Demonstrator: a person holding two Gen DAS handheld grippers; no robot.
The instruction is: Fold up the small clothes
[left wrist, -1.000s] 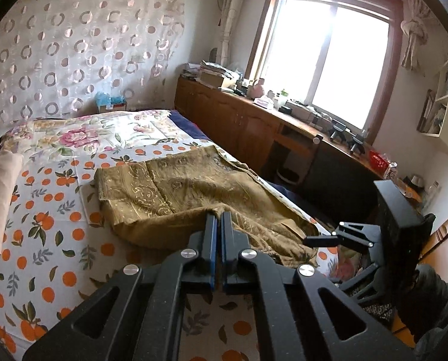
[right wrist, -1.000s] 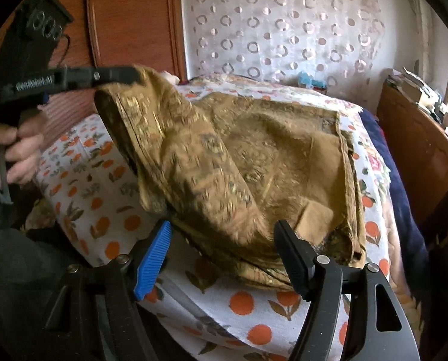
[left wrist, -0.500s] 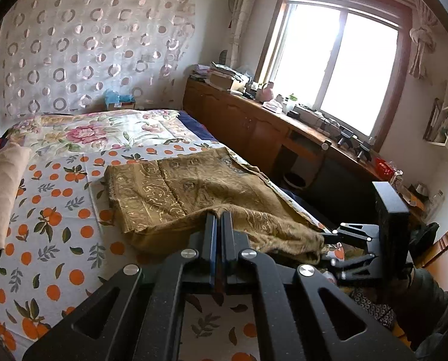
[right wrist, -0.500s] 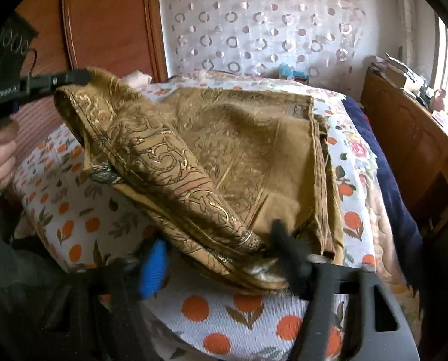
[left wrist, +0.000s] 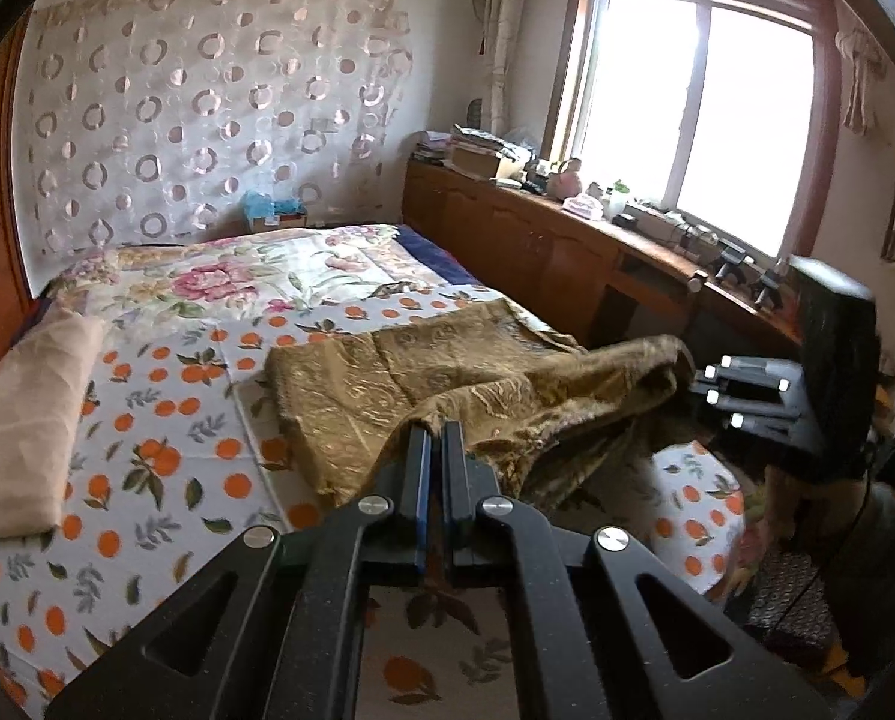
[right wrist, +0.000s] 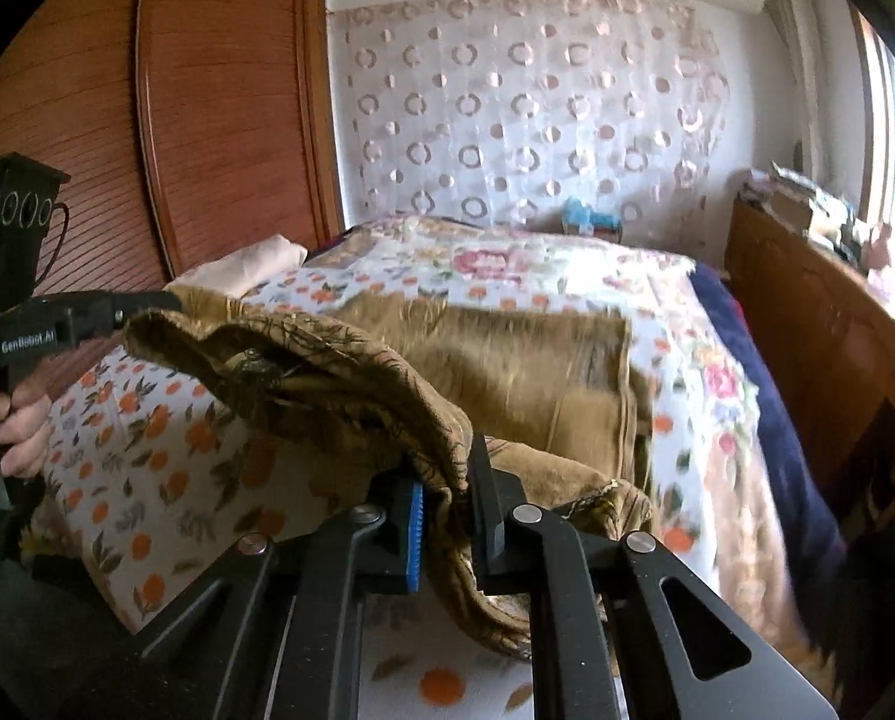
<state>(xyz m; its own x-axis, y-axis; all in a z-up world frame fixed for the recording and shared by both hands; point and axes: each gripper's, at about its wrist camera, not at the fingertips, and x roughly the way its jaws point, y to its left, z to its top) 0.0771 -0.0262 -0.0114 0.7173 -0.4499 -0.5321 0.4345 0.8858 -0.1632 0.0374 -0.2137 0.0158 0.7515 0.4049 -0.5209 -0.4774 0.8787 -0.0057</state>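
My bed (left wrist: pixel 147 480), sheeted in white orange-print cotton, fills a windowed room with one long wooden bench (left wrist: pixel 537 240). One golden-brown patterned cloth (left wrist: pixel 387 384) lies there, near edge lifted: my left claw (left wrist: pixel 437 429) clamps one corner, my right claw (right wrist: pixel 447 480) has just been closing, fabric pinched between.

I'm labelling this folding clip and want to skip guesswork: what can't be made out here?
- Garment type: the gold patterned cloth is bunched and, in the right wrist view, motion-blurred.
- Left gripper pads: in its own view the cloth edge covers the tips.
- Right gripper pads: cloth is bunched between them.
- Items on the window counter: too small, backlit.
- Person: only a hand shows, cut by the frame edge.
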